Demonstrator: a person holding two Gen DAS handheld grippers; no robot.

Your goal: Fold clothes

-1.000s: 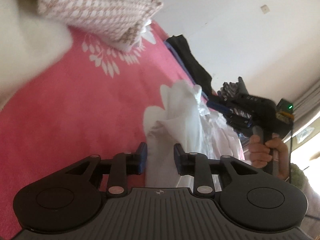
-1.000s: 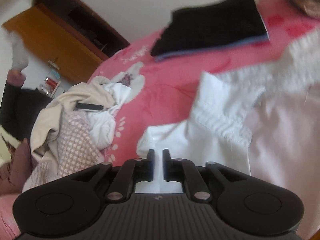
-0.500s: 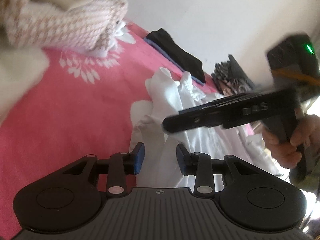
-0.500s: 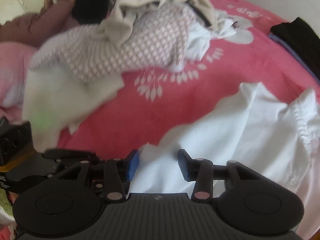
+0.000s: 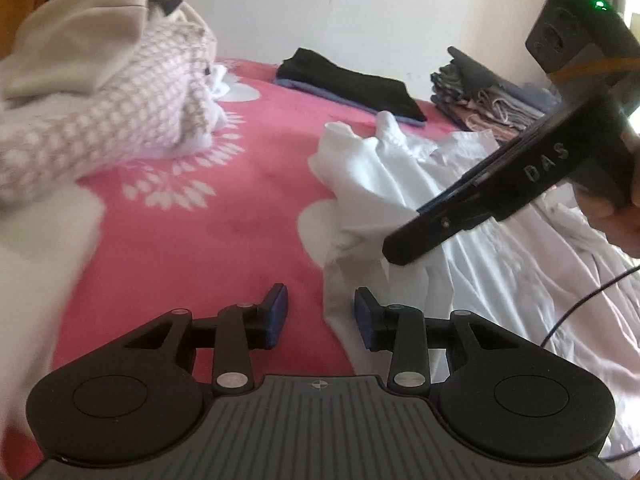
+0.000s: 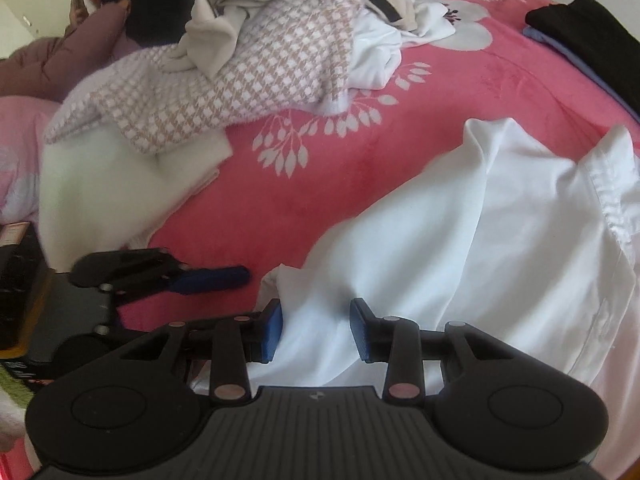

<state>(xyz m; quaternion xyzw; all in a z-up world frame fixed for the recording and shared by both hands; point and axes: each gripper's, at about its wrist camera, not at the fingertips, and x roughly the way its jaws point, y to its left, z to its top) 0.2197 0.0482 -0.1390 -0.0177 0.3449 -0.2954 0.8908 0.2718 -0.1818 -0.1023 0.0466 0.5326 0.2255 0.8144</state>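
- A pink bedspread (image 5: 192, 240) with white leaf and flower prints covers the bed, backed by a plain white wall (image 5: 360, 4).
- A white shirt (image 6: 480, 248) lies crumpled across the right side of the bedspread, its collar toward the far edge.
- The left gripper (image 5: 321, 314) hovers at the shirt's near edge, jaws apart, pink spread and a strip of white cloth showing between the blue pads without being pressed.
- The right gripper (image 6: 316, 328) sits over a fold of the shirt; its jaws are closing, cloth lying between pads that do not yet pinch it.
- A hand (image 5: 616, 220) grips the right tool's handle at the left view's right edge.
- A heap of unfolded clothes (image 6: 256, 64), checked knit and cream fabric on top, rests at the bed's far left.
- Folded black garments (image 5: 352, 80) sit by the wall, with a second folded stack (image 5: 484, 96) just beside them.
- A seated person in a brown jacket (image 6: 52, 60) is at the top left corner of the right view.
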